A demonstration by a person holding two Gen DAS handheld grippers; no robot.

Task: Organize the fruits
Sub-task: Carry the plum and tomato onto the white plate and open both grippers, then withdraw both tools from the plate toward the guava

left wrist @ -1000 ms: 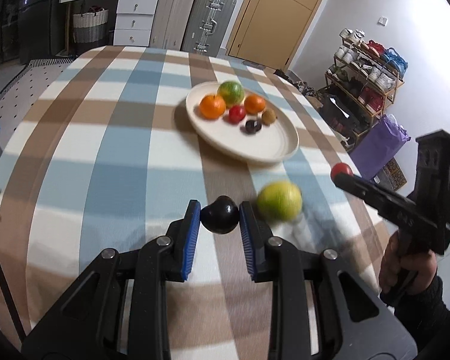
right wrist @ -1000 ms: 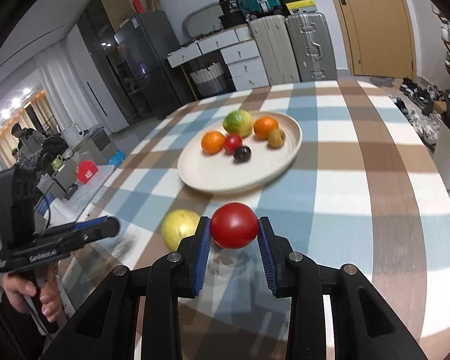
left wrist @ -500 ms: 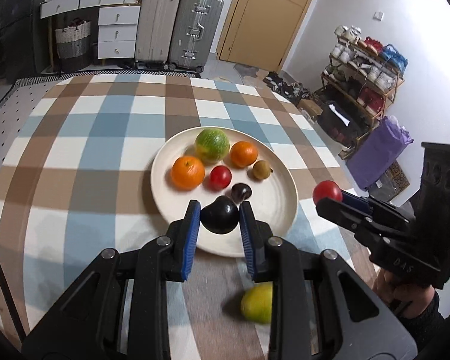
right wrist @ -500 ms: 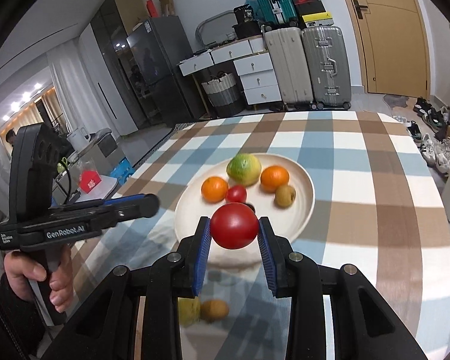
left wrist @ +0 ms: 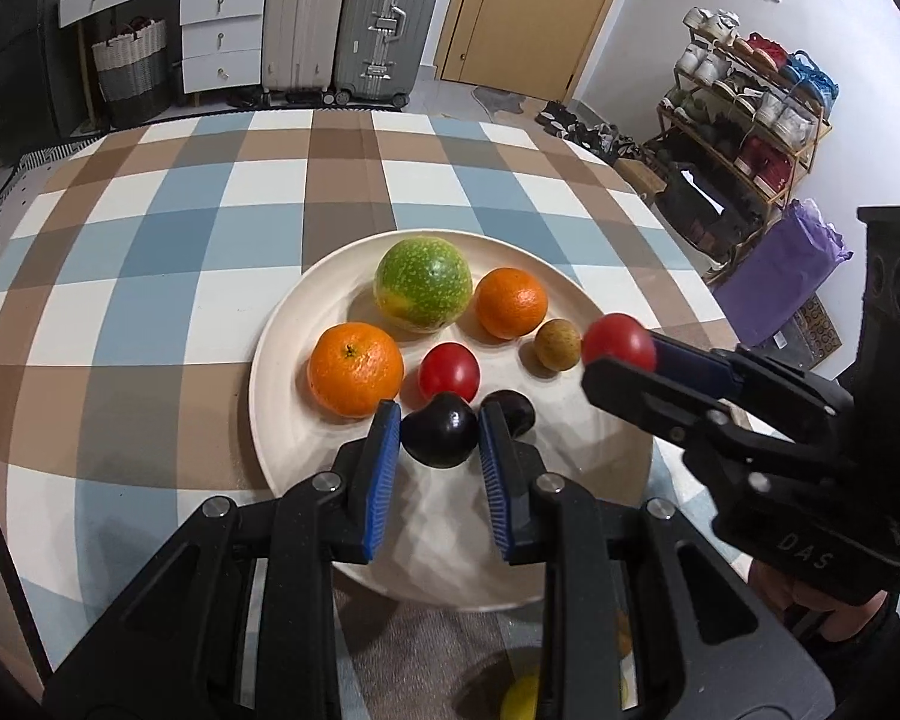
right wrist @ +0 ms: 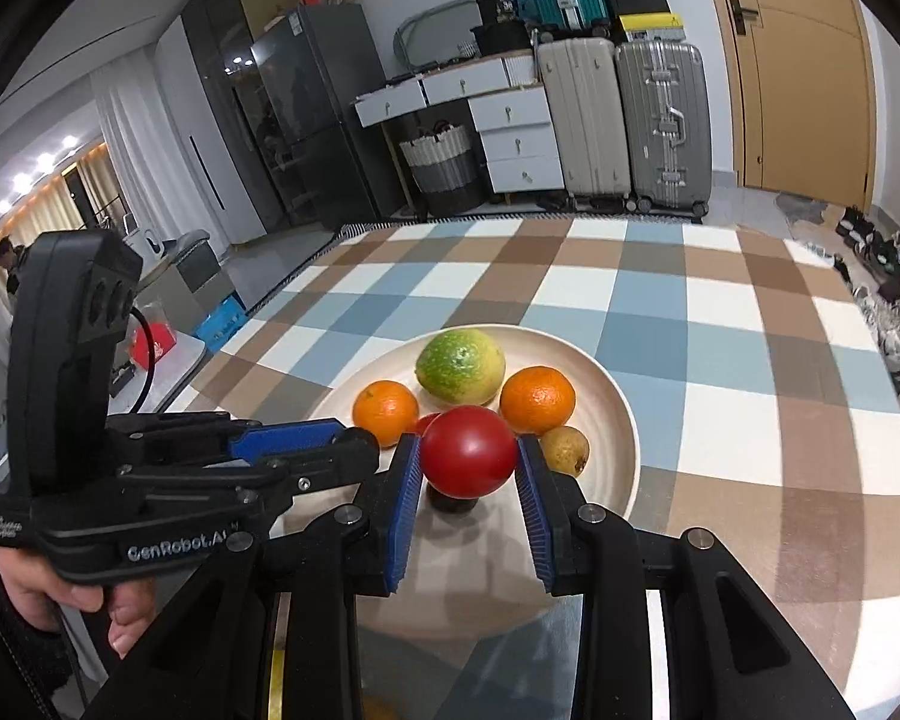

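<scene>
My checked tablecloth-covered table [left wrist: 168, 252] fills mid-frame; directly on it sit the cream plate [left wrist: 282, 330], centre, and a yellow fruit [left wrist: 519, 705], bottom edge.

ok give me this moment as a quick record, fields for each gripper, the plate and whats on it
left gripper: shut on dark plum, over plate
right gripper: shut on red tomato, over plate
plate: cream, on checked tablecloth
on plate: green citrus, two oranges, small red tomato, brown fruit, second dark plum
</scene>
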